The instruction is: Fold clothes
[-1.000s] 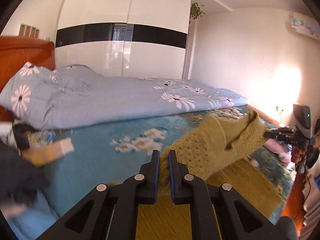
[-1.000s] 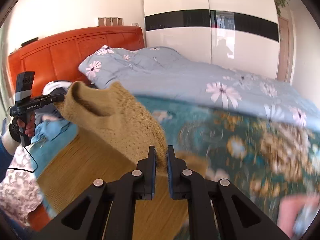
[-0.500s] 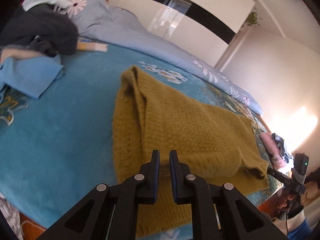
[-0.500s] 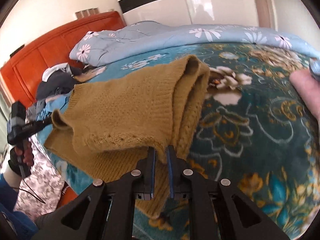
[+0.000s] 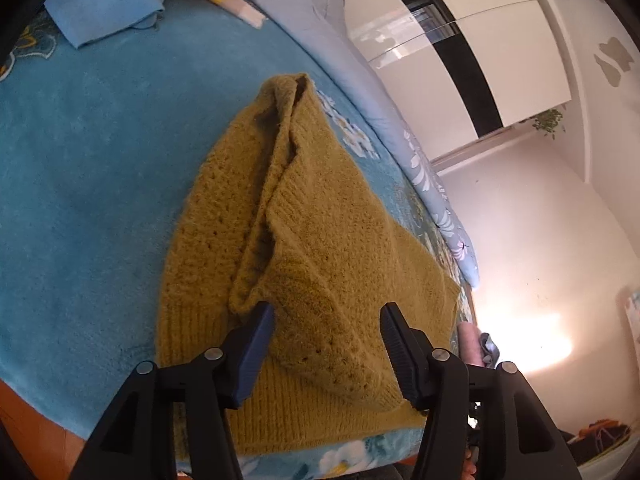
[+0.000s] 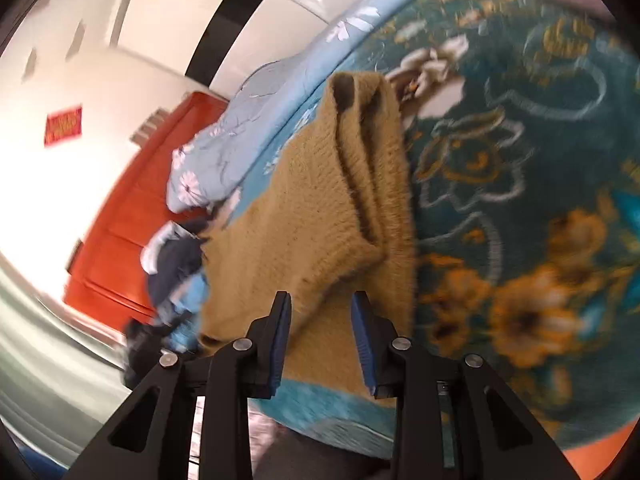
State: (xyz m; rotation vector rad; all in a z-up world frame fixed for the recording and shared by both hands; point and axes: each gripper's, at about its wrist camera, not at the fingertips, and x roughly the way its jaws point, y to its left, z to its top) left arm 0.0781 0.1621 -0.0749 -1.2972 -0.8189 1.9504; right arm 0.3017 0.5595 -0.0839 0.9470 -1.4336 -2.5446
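Note:
A mustard-yellow knitted sweater (image 5: 320,248) lies folded over on the blue floral bed cover (image 5: 80,200), near the bed's front edge. My left gripper (image 5: 326,320) is open, its jaws wide apart just above the sweater's near folded corner, holding nothing. In the right wrist view the same sweater (image 6: 320,208) lies on the bed cover (image 6: 520,200). My right gripper (image 6: 320,312) is open over the sweater's near edge and holds nothing. The right wrist view is blurred.
A folded light-blue cloth (image 5: 104,12) and dark clothes (image 6: 176,256) lie near the head of the bed. A pale blue flowered duvet (image 5: 360,80) runs along the far side. An orange headboard (image 6: 132,216) and a white wardrobe (image 5: 480,40) stand behind.
Both grippers were shut on the sweater and carried it down onto the bed. Now both have opened and let go, and the sweater lies folded on the cover.

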